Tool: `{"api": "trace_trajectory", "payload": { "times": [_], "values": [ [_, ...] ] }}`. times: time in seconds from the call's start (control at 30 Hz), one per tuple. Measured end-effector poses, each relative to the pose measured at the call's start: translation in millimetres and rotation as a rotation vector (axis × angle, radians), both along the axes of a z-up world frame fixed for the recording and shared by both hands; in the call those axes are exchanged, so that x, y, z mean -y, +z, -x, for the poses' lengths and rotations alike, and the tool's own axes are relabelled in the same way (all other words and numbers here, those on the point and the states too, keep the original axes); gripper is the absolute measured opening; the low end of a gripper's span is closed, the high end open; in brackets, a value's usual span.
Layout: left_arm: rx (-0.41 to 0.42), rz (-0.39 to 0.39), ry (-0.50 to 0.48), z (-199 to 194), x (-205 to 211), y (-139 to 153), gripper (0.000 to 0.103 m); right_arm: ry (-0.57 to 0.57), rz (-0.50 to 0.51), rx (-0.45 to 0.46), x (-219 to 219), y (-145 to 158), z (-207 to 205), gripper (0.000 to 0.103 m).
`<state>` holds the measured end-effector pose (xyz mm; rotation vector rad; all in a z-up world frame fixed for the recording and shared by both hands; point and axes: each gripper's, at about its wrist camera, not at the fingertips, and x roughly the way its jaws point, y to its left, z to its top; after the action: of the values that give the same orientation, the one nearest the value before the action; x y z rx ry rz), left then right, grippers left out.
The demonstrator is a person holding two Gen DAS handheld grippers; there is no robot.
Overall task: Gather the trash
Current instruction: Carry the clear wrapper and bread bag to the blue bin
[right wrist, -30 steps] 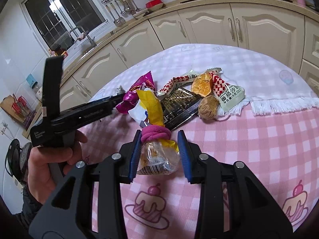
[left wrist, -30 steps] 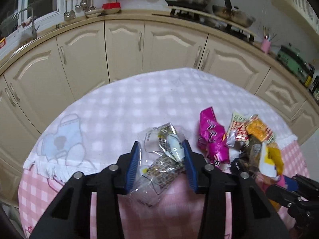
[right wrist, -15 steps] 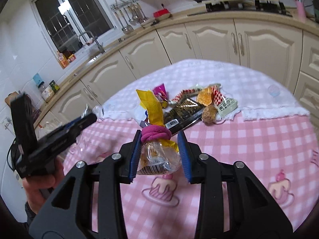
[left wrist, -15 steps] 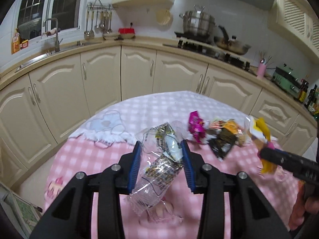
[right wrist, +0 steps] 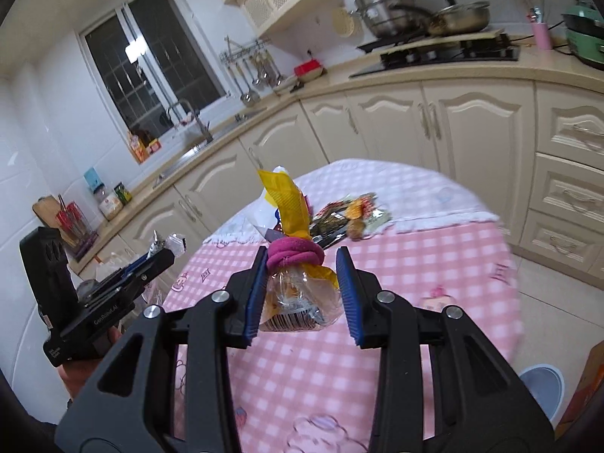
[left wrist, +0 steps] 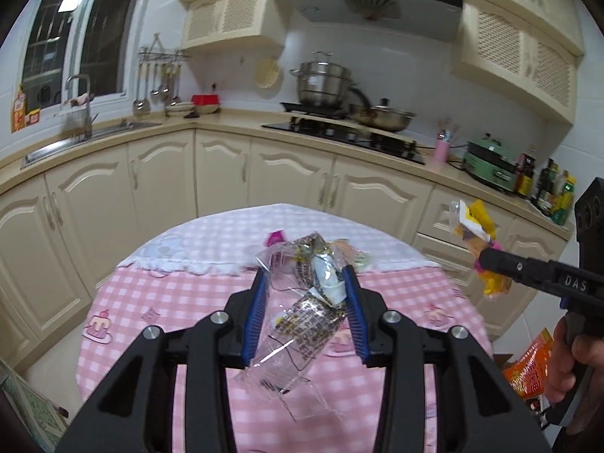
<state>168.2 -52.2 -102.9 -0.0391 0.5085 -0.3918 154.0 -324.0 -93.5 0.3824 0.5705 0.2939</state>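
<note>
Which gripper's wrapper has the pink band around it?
The right gripper: its yellow-and-clear wrapper is cinched by a magenta band. The left gripper holds a clear wrapper with dark print and no band.

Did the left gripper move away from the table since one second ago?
Yes. The left gripper, shut on the clear wrapper, has pulled back and up: the table and cabinets look farther away.

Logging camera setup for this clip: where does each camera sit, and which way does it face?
Left wrist: rides the left tool, shut on a clear crinkled wrapper; faces the stove wall; the right tool and hand show at right.
Right wrist: rides the right tool, shut on a yellow pink-tied bag; faces the window corner; the left tool shows at left.
Shared: the round pink-checked table and its trash pile.
</note>
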Motion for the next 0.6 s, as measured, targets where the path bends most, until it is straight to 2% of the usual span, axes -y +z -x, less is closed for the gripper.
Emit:
{"api": "trace_trajectory", "payload": {
  "times": [0.3,0.47,0.6],
  "values": [
    [0.019,-0.023,-0.152,37,79,6,0.038,-0.146,-0.036,0.02,85,-5,65,0.036],
    [-0.003,-0.036,-0.252,54,135,-3,0.038,-0.269,-0.047,-0.013,140,-26,97,0.036],
    [-0.038,-0.037,-0.386,76,195,-19,0.038,-0.37,-0.06,-0.068,184,-51,123,0.036]
  ]
}}
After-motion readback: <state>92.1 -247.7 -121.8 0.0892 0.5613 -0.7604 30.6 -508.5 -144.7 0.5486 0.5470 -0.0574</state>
